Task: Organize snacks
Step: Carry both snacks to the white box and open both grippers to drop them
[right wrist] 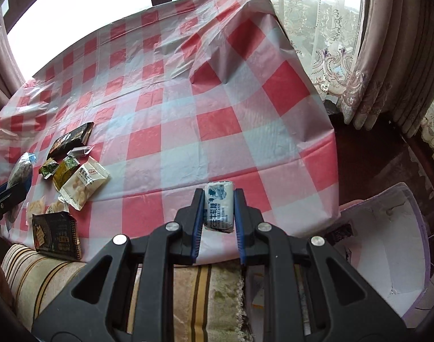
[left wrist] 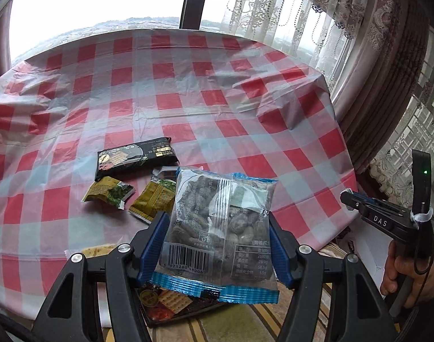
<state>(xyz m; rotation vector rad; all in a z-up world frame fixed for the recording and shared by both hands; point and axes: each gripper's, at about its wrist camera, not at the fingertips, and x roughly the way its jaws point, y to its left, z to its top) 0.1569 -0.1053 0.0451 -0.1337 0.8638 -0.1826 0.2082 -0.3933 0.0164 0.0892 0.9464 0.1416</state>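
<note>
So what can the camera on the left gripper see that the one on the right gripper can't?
Only the left wrist view shows the back of the clear nut packet held in the left gripper, with its barcode.

Only the right wrist view shows the small white packet clamped in the right gripper, the white puffed-snack bag and the white box beside the table.

Both show the checked tablecloth and the green packets.

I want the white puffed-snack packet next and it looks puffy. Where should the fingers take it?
Grip the white puffed-snack packet across its narrow width near the middle, coming from above. It lies flat, its crimped ends are thin, and an olive-green sachet crowds its far side.
</note>
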